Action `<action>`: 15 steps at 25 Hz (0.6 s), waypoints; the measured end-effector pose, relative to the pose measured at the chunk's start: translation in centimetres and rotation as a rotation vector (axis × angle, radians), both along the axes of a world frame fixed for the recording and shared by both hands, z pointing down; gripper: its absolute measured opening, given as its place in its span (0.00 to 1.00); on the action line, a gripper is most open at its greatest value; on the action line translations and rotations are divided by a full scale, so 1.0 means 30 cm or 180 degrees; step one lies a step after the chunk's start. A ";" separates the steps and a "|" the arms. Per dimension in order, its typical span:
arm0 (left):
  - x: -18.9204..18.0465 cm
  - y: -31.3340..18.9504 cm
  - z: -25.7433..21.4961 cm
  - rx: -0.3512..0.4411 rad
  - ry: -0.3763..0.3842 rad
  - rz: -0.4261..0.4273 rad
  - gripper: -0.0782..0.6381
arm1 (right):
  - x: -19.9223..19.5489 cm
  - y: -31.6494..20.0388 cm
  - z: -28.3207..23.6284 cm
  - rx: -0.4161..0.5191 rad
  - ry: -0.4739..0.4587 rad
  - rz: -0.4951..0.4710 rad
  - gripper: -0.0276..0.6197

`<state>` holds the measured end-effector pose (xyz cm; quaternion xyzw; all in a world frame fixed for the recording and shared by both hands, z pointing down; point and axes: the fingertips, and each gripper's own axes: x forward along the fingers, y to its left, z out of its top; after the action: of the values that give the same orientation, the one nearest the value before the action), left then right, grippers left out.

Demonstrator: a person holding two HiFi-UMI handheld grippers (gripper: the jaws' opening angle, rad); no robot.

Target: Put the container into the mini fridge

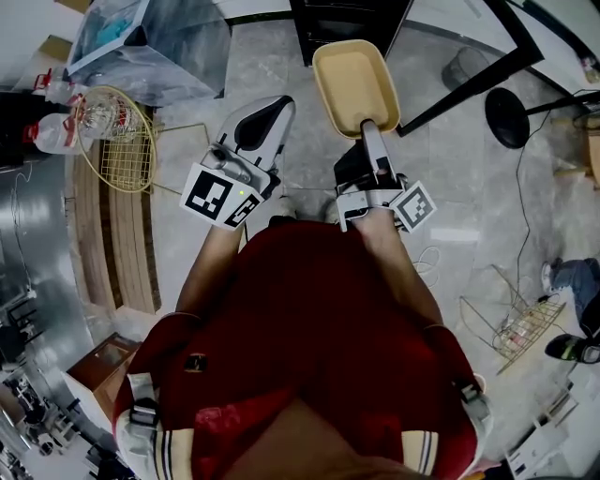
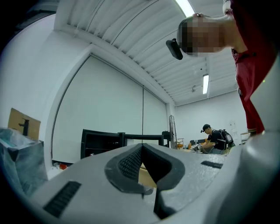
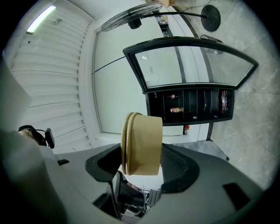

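A tan, oblong container (image 1: 354,84) is held out in front of me, open side up, by my right gripper (image 1: 367,127), which is shut on its near end. In the right gripper view the container (image 3: 142,144) sits between the dark pads and hides the view past them. Beyond it stands the black mini fridge (image 3: 188,105) with its glass door swung open and small items on its shelves. The fridge's lower edge (image 1: 347,28) shows at the top of the head view. My left gripper (image 1: 265,111) hovers left of the container, shut and empty; its pads (image 2: 127,164) meet.
A clear plastic bag (image 1: 159,47) and a round wire basket (image 1: 112,141) lie on the floor at the left. At the right are a black stool base (image 1: 506,117) and another wire basket (image 1: 525,328). A person (image 2: 214,140) sits far off in the room.
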<state>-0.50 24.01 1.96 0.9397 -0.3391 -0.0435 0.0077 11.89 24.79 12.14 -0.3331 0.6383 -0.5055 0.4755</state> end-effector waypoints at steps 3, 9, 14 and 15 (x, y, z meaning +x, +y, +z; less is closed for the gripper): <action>0.035 -0.005 0.006 -0.0022 -0.0003 -0.0059 0.12 | 0.044 -0.009 0.023 -0.0072 0.0026 -0.0015 0.44; 0.093 -0.012 0.050 -0.0070 -0.0076 -0.0189 0.12 | 0.112 -0.034 0.110 -0.0213 0.0064 -0.0120 0.44; 0.085 -0.039 0.069 -0.0071 -0.0124 -0.0298 0.12 | 0.127 -0.067 0.152 -0.0267 0.0089 -0.0141 0.44; 0.081 -0.049 0.071 -0.0071 -0.0130 -0.0312 0.12 | 0.127 -0.077 0.155 -0.0261 0.0101 -0.0137 0.44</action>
<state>1.93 22.53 4.10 0.9225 -0.3854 -0.0209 0.0091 15.69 22.48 16.80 -0.3464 0.6316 -0.5360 0.4403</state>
